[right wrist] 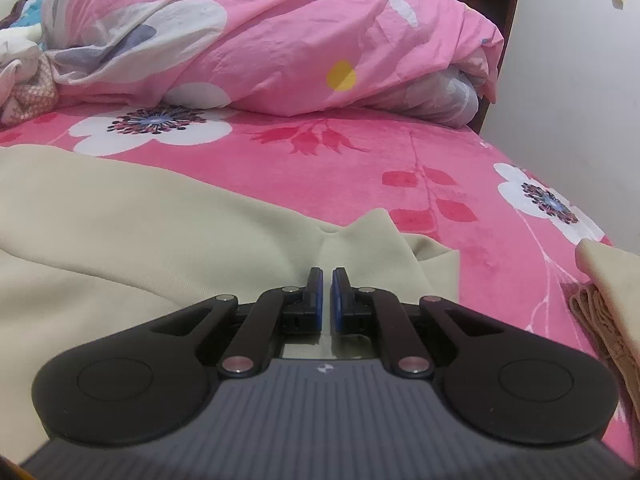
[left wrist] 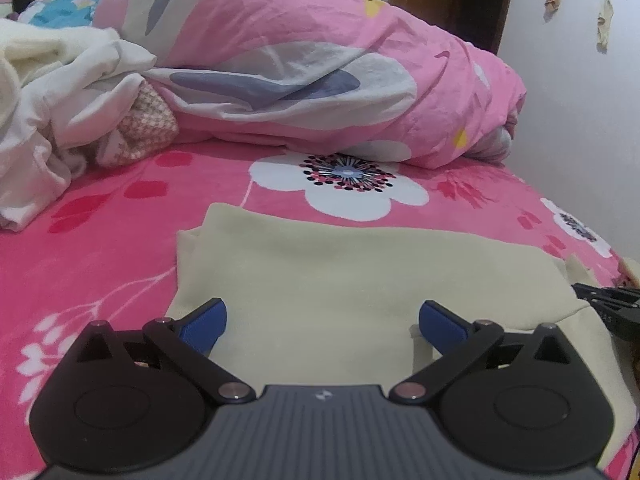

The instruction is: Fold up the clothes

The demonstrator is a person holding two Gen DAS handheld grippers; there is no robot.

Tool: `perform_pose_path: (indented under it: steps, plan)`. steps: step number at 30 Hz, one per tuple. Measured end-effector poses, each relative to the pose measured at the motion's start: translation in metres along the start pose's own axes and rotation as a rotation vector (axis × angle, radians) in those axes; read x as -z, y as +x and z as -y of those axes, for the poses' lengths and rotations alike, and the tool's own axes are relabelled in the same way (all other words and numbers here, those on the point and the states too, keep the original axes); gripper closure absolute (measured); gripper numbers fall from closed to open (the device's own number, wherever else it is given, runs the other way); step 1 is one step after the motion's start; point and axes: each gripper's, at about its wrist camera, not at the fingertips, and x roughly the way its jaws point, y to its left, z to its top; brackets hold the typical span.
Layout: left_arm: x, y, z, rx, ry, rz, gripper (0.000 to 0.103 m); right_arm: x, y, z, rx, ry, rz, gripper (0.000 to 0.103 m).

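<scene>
Cream garment flat on bed, mid-fold. Left gripper wide open, empty, above cloth. Right gripper pinched shut on a raised fold. Next, probably: left regrasp on an edge.

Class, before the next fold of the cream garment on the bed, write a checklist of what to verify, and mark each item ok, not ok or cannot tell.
1. Left gripper open, nothing between its pads: ok.
2. Right gripper shut on the cream garment: ok, a pinched ridge of cloth runs up from the pads.
3. Garment lying flat: not ok, it puckers by the right gripper.
4. Bedspread beyond the garment bare for folding: ok.
5. Rolled pink duvet apart from the garment: ok.
6. Near hem of the garment: cannot tell, hidden under the grippers.
</scene>
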Motion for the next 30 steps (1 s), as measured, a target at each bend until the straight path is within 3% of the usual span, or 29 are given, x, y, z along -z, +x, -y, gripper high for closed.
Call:
perform_pose_path:
  steps: [6, 9, 12, 14, 19, 22, 25, 30]
  plan:
    - [-0.001, -0.006, -0.006, 0.001, -0.106, 0.028, 0.0, 0.0, 0.0, -0.001, 0.007, -0.007, 0.003, 0.099]
    - [-0.002, -0.003, -0.003, -0.016, -0.089, 0.018, 0.0, -0.001, 0.0, -0.001, 0.009, -0.013, -0.004, 0.099]
    - [-0.003, 0.003, 0.009, -0.064, -0.003, -0.03, 0.0, -0.009, -0.005, 0.001, 0.005, 0.0, -0.036, 0.098]
    - [-0.003, 0.004, 0.015, -0.091, 0.038, -0.043, 0.0, -0.017, -0.016, 0.001, 0.003, 0.015, -0.055, 0.09]
    - [-0.002, 0.006, 0.016, -0.103, 0.049, -0.054, 0.0, -0.023, -0.077, -0.014, -0.06, 0.058, 0.07, 0.066]
    - [-0.002, 0.006, 0.017, -0.106, 0.052, -0.056, 0.0, 0.002, -0.075, -0.03, -0.095, 0.03, 0.015, 0.048]
    - [-0.002, 0.008, 0.018, -0.11, 0.053, -0.06, 0.0, 0.034, -0.06, -0.033, -0.094, 0.091, 0.024, 0.047]
    - [-0.003, 0.009, 0.017, -0.107, 0.049, -0.064, 0.0, 0.027, -0.056, -0.041, -0.058, 0.086, -0.004, 0.046]
